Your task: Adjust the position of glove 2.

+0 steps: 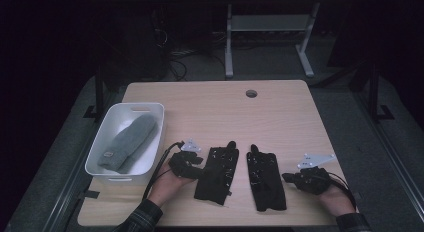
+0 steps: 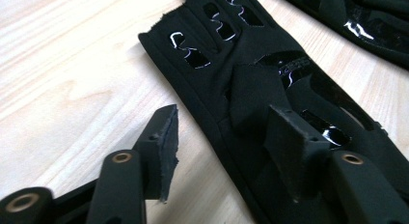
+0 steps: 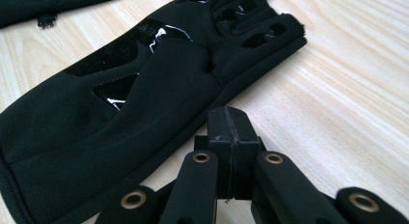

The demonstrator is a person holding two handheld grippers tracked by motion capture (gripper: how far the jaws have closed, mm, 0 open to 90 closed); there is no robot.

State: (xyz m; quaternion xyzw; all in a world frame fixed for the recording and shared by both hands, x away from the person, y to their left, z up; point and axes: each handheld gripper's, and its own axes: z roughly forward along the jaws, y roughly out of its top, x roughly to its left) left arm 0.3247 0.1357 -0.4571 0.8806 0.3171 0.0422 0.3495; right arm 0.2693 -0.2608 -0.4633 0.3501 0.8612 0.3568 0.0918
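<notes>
Two black gloves [image 1: 217,174] [image 1: 266,179] with glossy patches; grey beanie [image 1: 127,142].

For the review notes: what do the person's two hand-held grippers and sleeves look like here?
Both are matte black. The left hand-held gripper carries a grey three-cornered plate and trails a black cable. The right hand-held gripper has a similar grey plate. Close up, the jaws are flat black pads on linked arms with brass-coloured rivets. A dark plaid sleeve covers the left forearm.

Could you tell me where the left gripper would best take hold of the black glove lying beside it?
I would take the left black glove by its long outer edge, coming in from the bare table side. It lies flat, and the open left gripper already straddles that edge.
</notes>
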